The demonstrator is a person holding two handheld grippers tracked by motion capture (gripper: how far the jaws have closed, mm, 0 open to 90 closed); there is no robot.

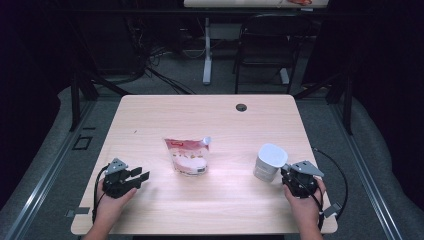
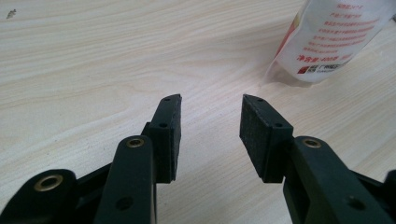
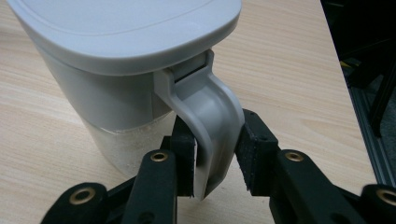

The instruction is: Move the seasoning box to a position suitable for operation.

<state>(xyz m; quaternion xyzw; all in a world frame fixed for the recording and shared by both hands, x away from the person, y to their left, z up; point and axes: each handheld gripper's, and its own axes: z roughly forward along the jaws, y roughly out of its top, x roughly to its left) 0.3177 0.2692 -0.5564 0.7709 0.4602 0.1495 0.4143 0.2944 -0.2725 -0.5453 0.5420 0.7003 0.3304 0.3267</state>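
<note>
gripping lidded canister [image 3: 116,70] handle, white grains inside

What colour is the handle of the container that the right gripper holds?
Light grey, like its lid; the handle shows best in the right gripper view.

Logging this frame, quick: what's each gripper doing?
Left gripper: open, holding nothing.
Right gripper: closed on the white container's handle.

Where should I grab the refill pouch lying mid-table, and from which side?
Take the refill pouch at its bottom edge, coming from the left tongs' side. It lies flat, spout pointing away, so that near edge faces those open tongs with bare table between. The spout corner is small and far.
</note>
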